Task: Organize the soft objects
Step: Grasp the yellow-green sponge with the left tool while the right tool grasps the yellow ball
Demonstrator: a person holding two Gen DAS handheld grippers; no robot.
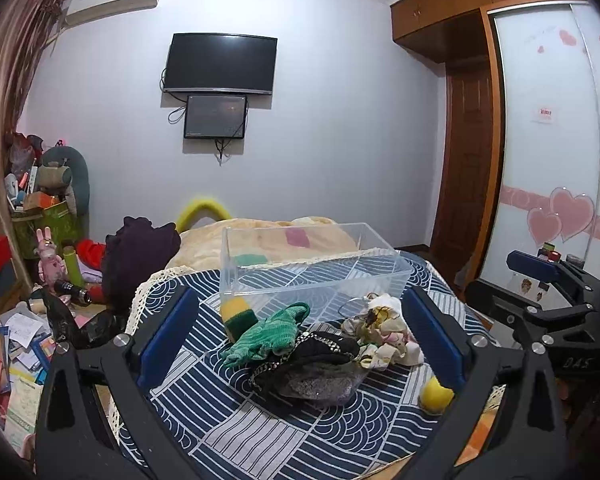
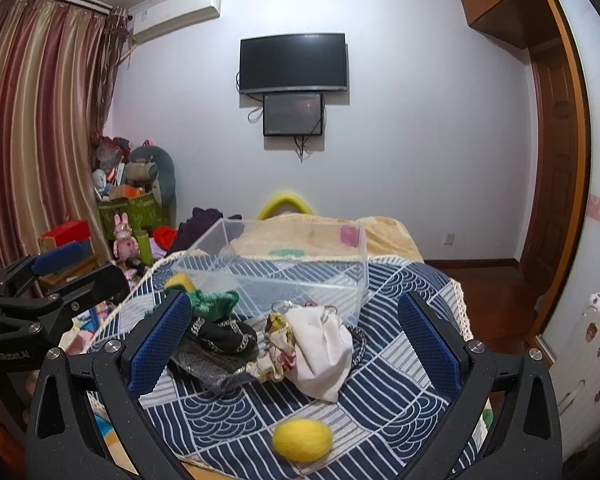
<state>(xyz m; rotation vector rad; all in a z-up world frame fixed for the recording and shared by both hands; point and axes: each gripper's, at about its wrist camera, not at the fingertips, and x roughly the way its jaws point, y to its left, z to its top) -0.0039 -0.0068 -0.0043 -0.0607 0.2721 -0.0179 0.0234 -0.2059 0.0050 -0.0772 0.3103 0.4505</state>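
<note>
A pile of soft things lies on the blue patterned cloth in front of a clear plastic box: a green knit piece, a black knit piece, a grey piece, a floral and white cloth bundle and a yellow-green roll. A yellow felt ball lies near the front. My left gripper is open and empty above the pile. My right gripper is open and empty over the white pouch. The box looks empty.
The cloth covers a small table at the foot of a bed. Clutter, toys and boxes fill the floor at left. A wardrobe and a door stand at right. A white case stands at far right.
</note>
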